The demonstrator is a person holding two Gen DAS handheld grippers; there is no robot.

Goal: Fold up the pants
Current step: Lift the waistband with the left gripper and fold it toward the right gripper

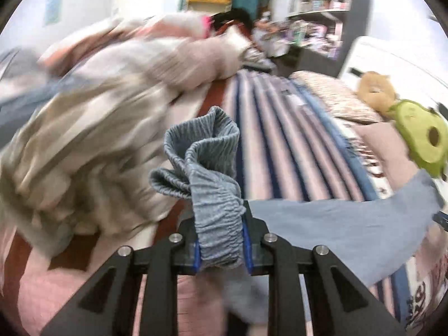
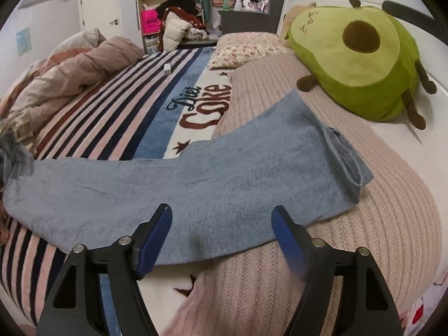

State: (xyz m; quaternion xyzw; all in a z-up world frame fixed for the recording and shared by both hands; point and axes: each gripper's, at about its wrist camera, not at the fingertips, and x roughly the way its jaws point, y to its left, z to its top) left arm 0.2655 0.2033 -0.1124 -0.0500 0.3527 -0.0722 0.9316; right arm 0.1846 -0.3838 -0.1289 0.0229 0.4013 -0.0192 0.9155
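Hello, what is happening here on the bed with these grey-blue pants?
A person is folding the grey-blue pants on the bed with two handheld grippers. The left gripper is shut on the bunched elastic waistband. The right gripper is open above the pant legs, holding nothing. The legs lie together, stretched out flat toward a green avocado plush. No fold across the length is made yet.

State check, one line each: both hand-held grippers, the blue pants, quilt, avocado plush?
Left hand-held gripper: shut on the pants' waistband.
Right hand-held gripper: open, pads apart over the pants, gripping nothing.
Blue pants: laid lengthwise across the bed, legs stacked, waistband bunched and lifted.
Beige quilt: crumpled in a heap.
Avocado plush: lying by the headboard.
Floral pillow: flat on the bed.
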